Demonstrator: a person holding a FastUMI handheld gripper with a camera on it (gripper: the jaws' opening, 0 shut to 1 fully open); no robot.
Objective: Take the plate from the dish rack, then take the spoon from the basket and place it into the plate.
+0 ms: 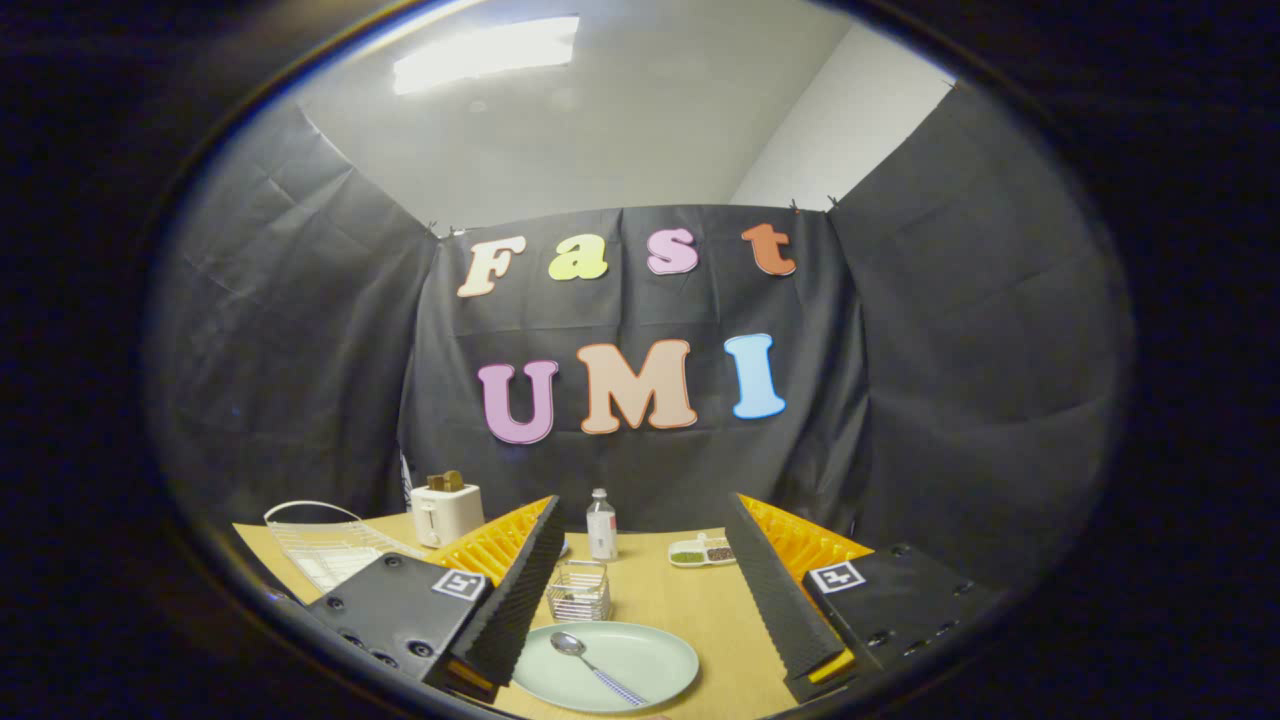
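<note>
A pale green plate lies flat on the wooden table between my two fingers. A metal spoon with a blue checked handle rests on the plate, bowl toward the far side. Just beyond the plate stands the small wire basket. The white wire dish rack sits at the far left of the table. My gripper hangs above the plate, open wide, with nothing between its fingers.
A white toaster with bread in it stands at the back left. A small clear bottle stands at the back middle. A white divided dish with dark contents lies to the bottle's right.
</note>
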